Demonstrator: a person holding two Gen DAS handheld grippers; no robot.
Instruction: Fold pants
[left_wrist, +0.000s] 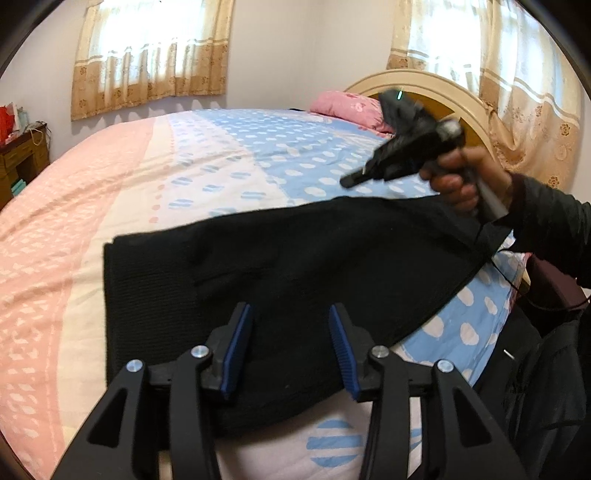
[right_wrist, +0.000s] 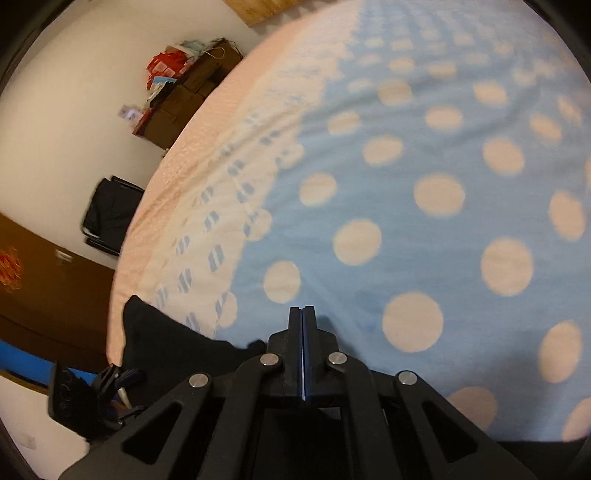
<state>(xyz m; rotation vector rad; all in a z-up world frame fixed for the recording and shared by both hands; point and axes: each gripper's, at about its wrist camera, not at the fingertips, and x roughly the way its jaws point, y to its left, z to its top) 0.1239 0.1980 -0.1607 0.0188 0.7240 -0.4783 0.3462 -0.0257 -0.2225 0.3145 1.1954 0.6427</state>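
Note:
Black pants (left_wrist: 295, 258) lie flat as a folded slab on the bed's near side, and one corner of them (right_wrist: 166, 343) shows at the lower left of the right wrist view. My left gripper (left_wrist: 291, 310) hovers over their near part, open, its blue pads (left_wrist: 236, 343) well apart and not pressing the cloth. A hand (left_wrist: 454, 181) holds my right gripper (left_wrist: 349, 181) just past the pants' far right edge. Seen from its own camera, the right gripper (right_wrist: 302, 310) is shut, its pads together over the dotted bedspread with no cloth visible between them.
The bedspread (left_wrist: 110, 184) is pink at the left and blue with pale dots (right_wrist: 406, 147) at the right. A pink pillow (left_wrist: 347, 107) lies by the cream headboard (left_wrist: 424, 79). A cluttered wooden dresser (right_wrist: 184, 99) and a dark chair (right_wrist: 110, 214) stand beyond the bed.

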